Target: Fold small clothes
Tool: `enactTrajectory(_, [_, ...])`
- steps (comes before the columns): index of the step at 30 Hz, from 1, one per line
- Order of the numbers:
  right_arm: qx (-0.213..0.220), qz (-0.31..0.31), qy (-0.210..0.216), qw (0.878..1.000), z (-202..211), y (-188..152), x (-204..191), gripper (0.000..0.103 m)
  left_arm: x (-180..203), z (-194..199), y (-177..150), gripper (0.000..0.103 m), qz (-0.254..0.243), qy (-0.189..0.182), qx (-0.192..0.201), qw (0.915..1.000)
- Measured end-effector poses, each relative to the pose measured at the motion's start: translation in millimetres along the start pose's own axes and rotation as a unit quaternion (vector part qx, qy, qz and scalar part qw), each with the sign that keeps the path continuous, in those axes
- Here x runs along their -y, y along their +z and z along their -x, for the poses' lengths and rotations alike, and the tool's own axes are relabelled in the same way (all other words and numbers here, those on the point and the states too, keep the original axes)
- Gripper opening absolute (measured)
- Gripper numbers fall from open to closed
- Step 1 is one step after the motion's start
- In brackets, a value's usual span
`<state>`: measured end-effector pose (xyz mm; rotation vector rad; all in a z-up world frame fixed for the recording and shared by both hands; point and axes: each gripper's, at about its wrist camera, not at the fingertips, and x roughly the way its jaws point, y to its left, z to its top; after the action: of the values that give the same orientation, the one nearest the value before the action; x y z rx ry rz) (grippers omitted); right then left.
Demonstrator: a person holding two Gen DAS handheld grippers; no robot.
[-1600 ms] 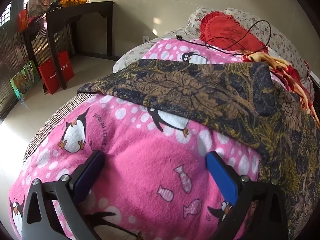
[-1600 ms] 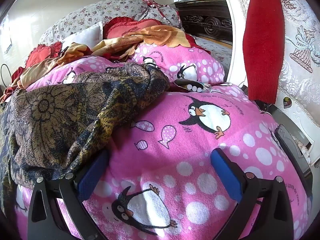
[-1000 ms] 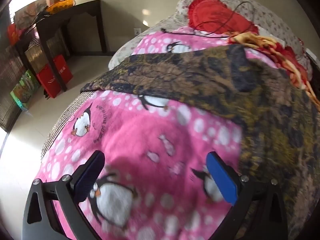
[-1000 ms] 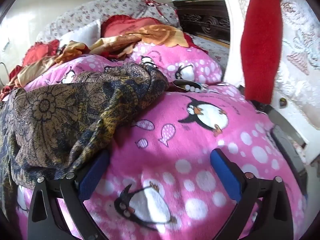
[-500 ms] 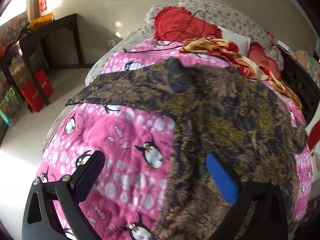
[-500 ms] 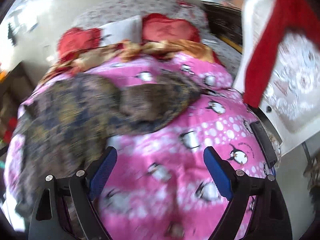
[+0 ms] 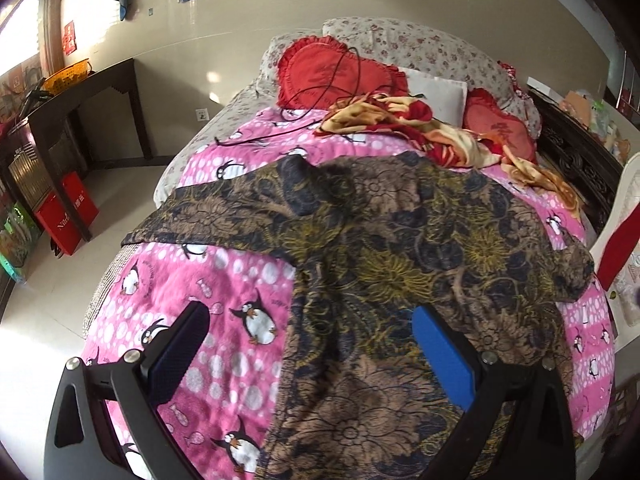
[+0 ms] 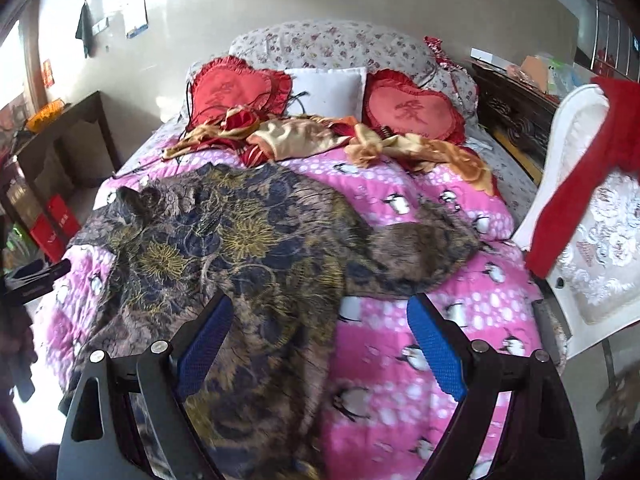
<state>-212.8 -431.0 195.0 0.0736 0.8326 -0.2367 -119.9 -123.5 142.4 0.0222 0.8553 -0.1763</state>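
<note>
1. Two grippers, left gripper (image 7: pixel 308 350) and right gripper (image 8: pixel 316 340), hang above the pink penguin blanket (image 7: pixel 240 280), both spread wide and grasping nothing.
2. On this blanket lies the dark floral garment (image 7: pixel 400 264), spread out, one sleeve toward each blanket side.

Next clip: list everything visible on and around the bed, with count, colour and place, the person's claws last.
Floral garment: one, dark navy and gold, spread over the blanket.
Penguin blanket: one, pink, covering the bed.
Heart cushions: two, red, at the headboard.
White pillow: one, between the cushions.
Crumpled cloth: one, gold and red, below the cushions.
Cable: one, black, over the left cushion.
Side table: one, dark, at the wall.
Left claw: open, empty.
Right claw: open, empty.
</note>
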Motion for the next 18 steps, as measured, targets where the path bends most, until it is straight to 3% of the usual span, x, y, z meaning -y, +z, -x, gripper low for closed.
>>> enactTrajectory(7, [-0.007, 0.019, -0.020, 1.000, -48.8, 5.0, -60.0, 0.086, 12.4, -2.7, 0.6, 0.103, -0.012, -0.004, -0.001, 0.9999])
enactTrajectory(18, [-0.023, 0.012, -0.006, 1.000, -77.2, 12.2, -88.6, 0.086, 15.8, -18.3, 2.6, 0.103, 0.000, -0.012, -0.007, 0.9999])
